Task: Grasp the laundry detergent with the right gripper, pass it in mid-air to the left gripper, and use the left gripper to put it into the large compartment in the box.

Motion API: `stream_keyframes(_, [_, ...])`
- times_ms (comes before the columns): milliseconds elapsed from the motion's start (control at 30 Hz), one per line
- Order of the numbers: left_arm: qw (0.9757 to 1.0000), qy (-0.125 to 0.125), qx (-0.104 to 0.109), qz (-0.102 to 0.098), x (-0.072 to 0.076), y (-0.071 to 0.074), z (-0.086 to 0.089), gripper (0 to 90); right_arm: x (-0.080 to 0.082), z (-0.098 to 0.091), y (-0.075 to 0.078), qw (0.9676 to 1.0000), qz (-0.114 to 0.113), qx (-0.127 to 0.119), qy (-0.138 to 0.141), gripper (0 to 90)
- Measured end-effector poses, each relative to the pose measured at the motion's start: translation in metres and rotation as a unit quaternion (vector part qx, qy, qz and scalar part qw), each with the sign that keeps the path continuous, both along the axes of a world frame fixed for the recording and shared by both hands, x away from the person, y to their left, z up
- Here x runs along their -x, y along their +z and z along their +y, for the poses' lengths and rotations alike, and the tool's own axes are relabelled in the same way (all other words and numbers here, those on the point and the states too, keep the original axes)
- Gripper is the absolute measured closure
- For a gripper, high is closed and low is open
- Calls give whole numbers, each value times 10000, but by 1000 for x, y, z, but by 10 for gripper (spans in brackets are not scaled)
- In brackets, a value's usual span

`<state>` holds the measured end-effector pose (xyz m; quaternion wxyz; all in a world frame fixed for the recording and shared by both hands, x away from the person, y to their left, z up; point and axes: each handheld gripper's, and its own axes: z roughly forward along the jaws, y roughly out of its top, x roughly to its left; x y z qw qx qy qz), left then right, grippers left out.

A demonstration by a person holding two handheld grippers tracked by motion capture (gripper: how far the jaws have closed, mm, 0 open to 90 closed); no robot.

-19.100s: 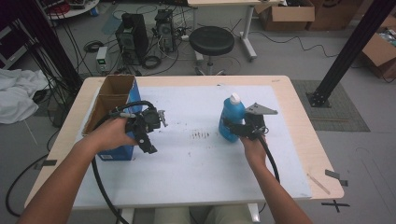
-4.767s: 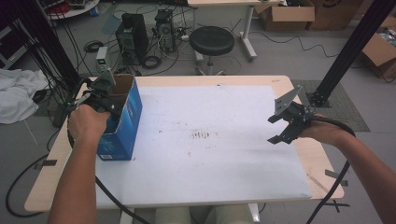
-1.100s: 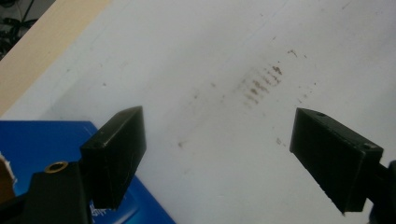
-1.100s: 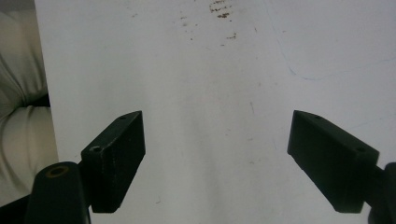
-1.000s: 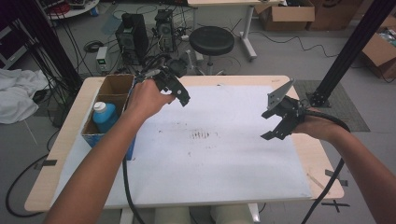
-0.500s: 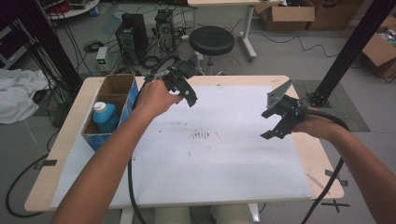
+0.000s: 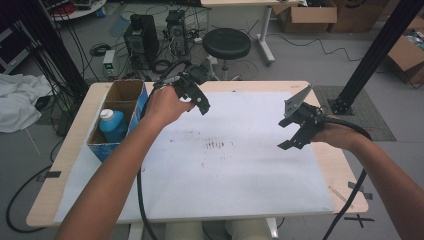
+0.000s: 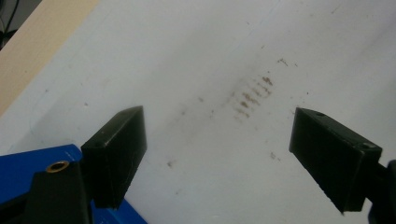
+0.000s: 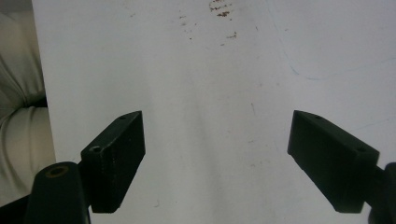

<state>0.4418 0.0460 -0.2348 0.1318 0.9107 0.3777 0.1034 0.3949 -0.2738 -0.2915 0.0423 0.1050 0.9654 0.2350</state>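
One blue plastic bottle with a white cap (image 7: 111, 125) stands upright inside the open cardboard box with blue outer walls (image 7: 126, 91), in the nearer compartment; the box sits at the left edge of the table. Judged from this arrangement, the placing step is complete: the bottle is in the box and neither tool is in contact with it. No further loose item lies on the white sheet covering the wooden table (image 7: 240, 165), so little or nothing appears to be left beyond moving the tools clear.

Left gripper (image 7: 200, 102): held above the far left part of the sheet, just right of the box and apart from it. In the left gripper view its two black jaws stand wide apart with nothing between them; a blue corner of the box shows at the lower left of that view, beside the jaw. State: released, empty.

Right gripper (image 7: 295, 132): held above the right part of the sheet, well apart from the box and bottle. In the right gripper view the jaws are spread equally wide over bare, lightly stained sheet. State: released, empty.
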Motion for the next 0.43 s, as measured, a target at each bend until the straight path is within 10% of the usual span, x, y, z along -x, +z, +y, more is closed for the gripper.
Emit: stream_keyframes(433, [10000,31,12,-18,1,-1,4,199,1,0,1,10000,12,-6,-34,188])
